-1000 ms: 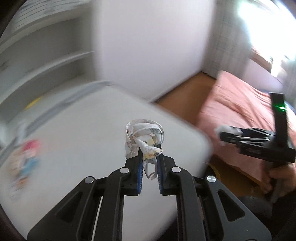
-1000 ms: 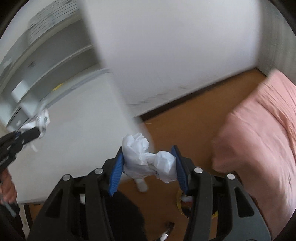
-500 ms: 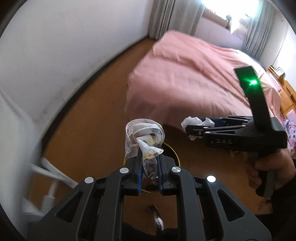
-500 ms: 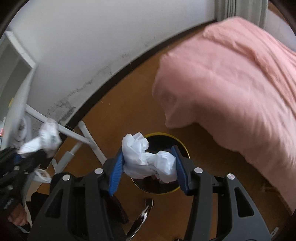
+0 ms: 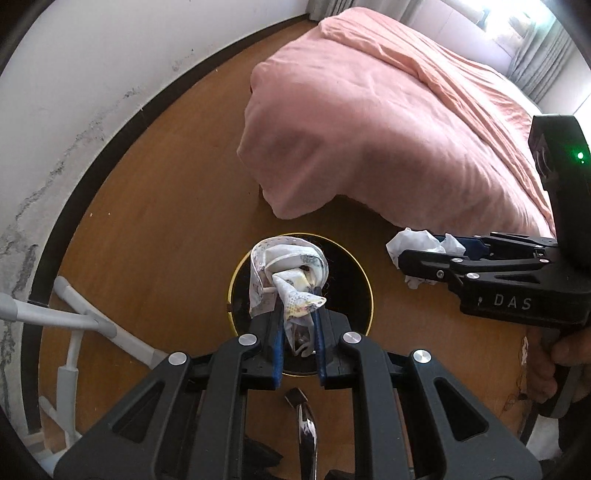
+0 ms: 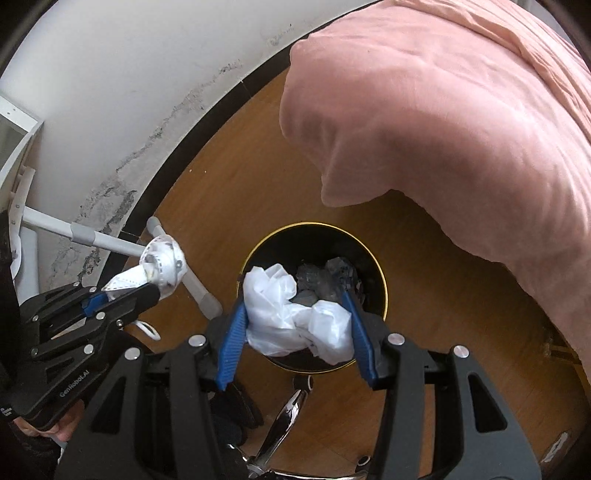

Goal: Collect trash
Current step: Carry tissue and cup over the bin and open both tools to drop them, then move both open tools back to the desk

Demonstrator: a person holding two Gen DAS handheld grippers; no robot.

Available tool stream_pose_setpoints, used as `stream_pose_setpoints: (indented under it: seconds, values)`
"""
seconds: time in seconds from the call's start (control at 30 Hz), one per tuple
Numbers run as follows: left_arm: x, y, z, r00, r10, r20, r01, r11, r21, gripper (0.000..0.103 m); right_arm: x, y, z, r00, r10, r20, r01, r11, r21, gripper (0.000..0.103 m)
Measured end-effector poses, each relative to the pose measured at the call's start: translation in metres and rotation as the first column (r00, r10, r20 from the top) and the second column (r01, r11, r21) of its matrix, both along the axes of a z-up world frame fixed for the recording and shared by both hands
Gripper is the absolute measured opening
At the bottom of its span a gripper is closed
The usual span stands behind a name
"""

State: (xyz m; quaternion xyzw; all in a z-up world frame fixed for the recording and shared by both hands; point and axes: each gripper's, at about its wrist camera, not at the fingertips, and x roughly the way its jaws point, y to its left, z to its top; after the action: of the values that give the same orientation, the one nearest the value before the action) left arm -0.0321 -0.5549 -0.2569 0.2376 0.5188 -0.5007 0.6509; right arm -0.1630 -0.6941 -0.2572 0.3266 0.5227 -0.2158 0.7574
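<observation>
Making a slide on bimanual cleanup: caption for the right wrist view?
Right gripper holds crumpled white plastic above the black bin; left gripper carries a face mask.

Light: daylight is entering through the window (image 5: 517, 22) at upper right of the left view, blowing out there. Bed (image 5: 388, 122) is showing soft folds of shade. Bin (image 6: 314, 295) interior is staying dark. Wall (image 6: 110, 74) is reading evenly bright. Both views are sharp; fisheye is curving the baseboard (image 5: 110, 147), corners are vignetting black.
</observation>
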Motion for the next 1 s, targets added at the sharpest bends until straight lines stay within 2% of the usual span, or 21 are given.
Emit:
stream_pose_setpoints:
  seconds: [0.13,0.2,0.27,0.4,0.53,0.67,0.73,0.8,0.83,0.9,1.0]
  values:
    - [-0.003,-0.002,-0.004,1.000,-0.011,-0.026,0.011,1.000,0.000,0.014,0.004,-0.003,-0.006,1.000,0.003,-0.005,-0.003,1.000,0.014,0.051]
    - [-0.003,-0.002,-0.005,1.000,-0.009,-0.014,0.009,1.000,0.001,0.028,0.005,-0.005,-0.008,1.000,0.000,-0.003,0.000,1.000,0.019,0.051]
    - [-0.004,-0.001,-0.004,1.000,-0.006,-0.017,0.006,1.000,-0.003,0.030,0.006,-0.006,-0.010,1.000,0.005,-0.006,-0.005,1.000,0.020,0.051]
    - [-0.004,0.003,-0.003,1.000,0.008,-0.021,-0.008,1.000,-0.007,0.045,0.007,-0.007,-0.011,1.000,0.014,-0.005,-0.014,0.999,0.030,0.051]
    - [-0.004,0.006,0.002,1.000,0.011,-0.006,-0.011,1.000,-0.012,0.049,0.009,-0.006,-0.012,1.000,0.019,0.000,-0.019,0.999,0.032,0.051]
    - [-0.003,0.012,0.008,1.000,0.028,0.011,-0.028,0.999,-0.021,0.060,0.011,-0.004,-0.014,1.000,0.028,-0.002,-0.027,0.999,0.032,0.052]
    - [-0.003,0.015,0.013,0.999,0.036,0.016,-0.036,0.999,-0.030,0.063,0.012,-0.003,-0.014,1.000,0.029,-0.007,-0.029,0.999,0.030,0.057]
    - [-0.004,0.018,0.019,0.999,0.041,0.020,-0.040,0.998,-0.043,0.068,0.012,-0.001,-0.011,1.000,0.026,-0.004,-0.026,0.999,0.019,0.071]
    - [-0.004,0.020,0.022,0.999,0.041,0.025,-0.040,0.998,-0.049,0.070,0.012,-0.001,-0.008,1.000,0.024,0.004,-0.024,1.000,0.010,0.074]
    - [-0.006,0.024,0.031,0.998,0.040,0.048,-0.037,0.997,-0.062,0.075,0.011,0.000,-0.002,1.000,0.020,0.009,-0.020,1.000,-0.003,0.076]
    - [-0.009,0.031,0.048,0.997,0.037,0.066,-0.032,0.996,-0.084,0.075,0.008,0.002,0.009,1.000,0.009,0.018,-0.009,1.000,-0.026,0.076]
